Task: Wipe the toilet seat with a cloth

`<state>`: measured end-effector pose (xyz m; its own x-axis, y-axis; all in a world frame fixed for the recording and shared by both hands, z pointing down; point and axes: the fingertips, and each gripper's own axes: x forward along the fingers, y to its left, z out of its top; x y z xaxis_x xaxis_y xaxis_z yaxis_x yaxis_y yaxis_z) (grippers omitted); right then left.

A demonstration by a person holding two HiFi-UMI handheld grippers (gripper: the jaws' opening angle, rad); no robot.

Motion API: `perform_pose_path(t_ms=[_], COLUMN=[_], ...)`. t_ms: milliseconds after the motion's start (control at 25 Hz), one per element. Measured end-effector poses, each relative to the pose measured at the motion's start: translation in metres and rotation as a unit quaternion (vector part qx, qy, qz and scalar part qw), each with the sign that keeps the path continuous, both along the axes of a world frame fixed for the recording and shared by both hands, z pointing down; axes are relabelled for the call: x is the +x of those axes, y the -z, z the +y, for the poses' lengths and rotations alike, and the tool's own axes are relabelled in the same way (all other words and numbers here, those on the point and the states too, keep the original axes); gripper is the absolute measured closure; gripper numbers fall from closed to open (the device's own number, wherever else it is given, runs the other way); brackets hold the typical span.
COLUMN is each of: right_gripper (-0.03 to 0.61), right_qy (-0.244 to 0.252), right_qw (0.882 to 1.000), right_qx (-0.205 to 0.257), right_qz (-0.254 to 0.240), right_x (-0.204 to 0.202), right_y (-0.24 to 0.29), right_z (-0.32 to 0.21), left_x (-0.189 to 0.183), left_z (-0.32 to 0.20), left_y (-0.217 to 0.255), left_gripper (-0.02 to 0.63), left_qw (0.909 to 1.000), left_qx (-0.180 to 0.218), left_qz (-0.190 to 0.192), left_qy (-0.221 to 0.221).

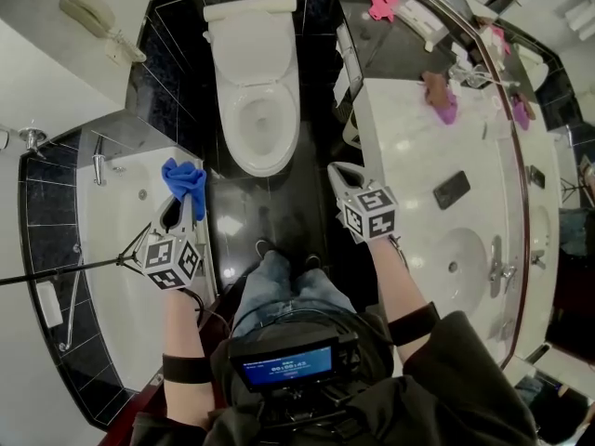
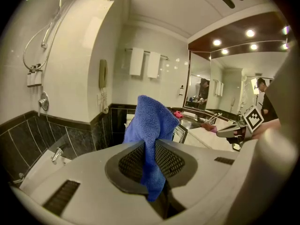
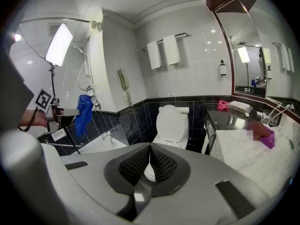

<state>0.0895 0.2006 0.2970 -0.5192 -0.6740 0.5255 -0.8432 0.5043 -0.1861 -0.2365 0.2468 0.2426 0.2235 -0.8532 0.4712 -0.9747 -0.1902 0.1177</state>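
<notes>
**A:** What is sitting at the far left?

**B:** A white bathtub [image 1: 112, 249] is filling the nine o'clock side of the head view. The left gripper [image 1: 179, 207] is hovering above its rim.

**A:** Is that gripper carrying anything?

**B:** Yes, its jaws are pinching a blue cloth [image 1: 184, 182]. In the left gripper view the cloth [image 2: 151, 121] is standing up between the pads, and its lower end is dangling toward the camera.

**A:** Where is the cloth sitting relative to the toilet seat?

**B:** It is hanging at eight o'clock of the toilet seat [image 1: 236, 137], apart from it. The seat is lying on the bowl, and the lid [image 3: 172, 121] is standing upright against the tank [image 1: 251, 9].

**A:** And the other gripper?

**B:** The right gripper [image 1: 342, 177] is hovering at four o'clock of the seat, also apart from it. Its jaws are pressing together on nothing.

**A:** What is lying further right?

**B:** A pale counter [image 1: 400, 156] is running down the three o'clock side, with a sink [image 1: 465, 249] set into it. A dark phone [image 1: 451, 190] is lying flat on the counter, between the sink and the back wall.
</notes>
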Motion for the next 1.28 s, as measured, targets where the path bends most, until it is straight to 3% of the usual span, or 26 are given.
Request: perform_pose_path(t_ms=[160, 440, 640, 960, 1280], right_gripper=[0.529, 0.379, 0.365, 0.342, 0.342], right_qy=[-0.015, -0.046, -0.079, -0.140, -0.186], right_qw=[1.000, 0.995, 0.984, 0.950, 0.917], right_qx=[-0.019, -0.079, -0.119, -0.216, -0.250], right_qz=[-0.010, -0.051, -0.103, -0.176, -0.248], right_x=[-0.011, -0.039, -0.059, -0.065, -0.062], right_y=[-0.015, -0.068, -0.119, -0.255, -0.402], right_z=[-0.014, -0.040, -0.060, -0.079, -0.118], left_x=[-0.009, -0.022, -0.017, 0.000, 0.015], left_z=[-0.011, -0.044, -0.069, -0.090, -0.100], left_y=[-0.008, -0.036, -0.077, -0.182, -0.314], left_gripper=[0.552, 0.552, 0.552, 0.552, 0.551], left_qw=[1.0000, 0.9997, 0.9985, 0.9961, 0.9931], left_qx=[-0.003, 0.001, 0.005, -0.032, -0.084], left_qz=[-0.001, 0.000, -0.008, -0.028, -0.044], left_qy=[-0.004, -0.023, -0.054, -0.077, -0.070])
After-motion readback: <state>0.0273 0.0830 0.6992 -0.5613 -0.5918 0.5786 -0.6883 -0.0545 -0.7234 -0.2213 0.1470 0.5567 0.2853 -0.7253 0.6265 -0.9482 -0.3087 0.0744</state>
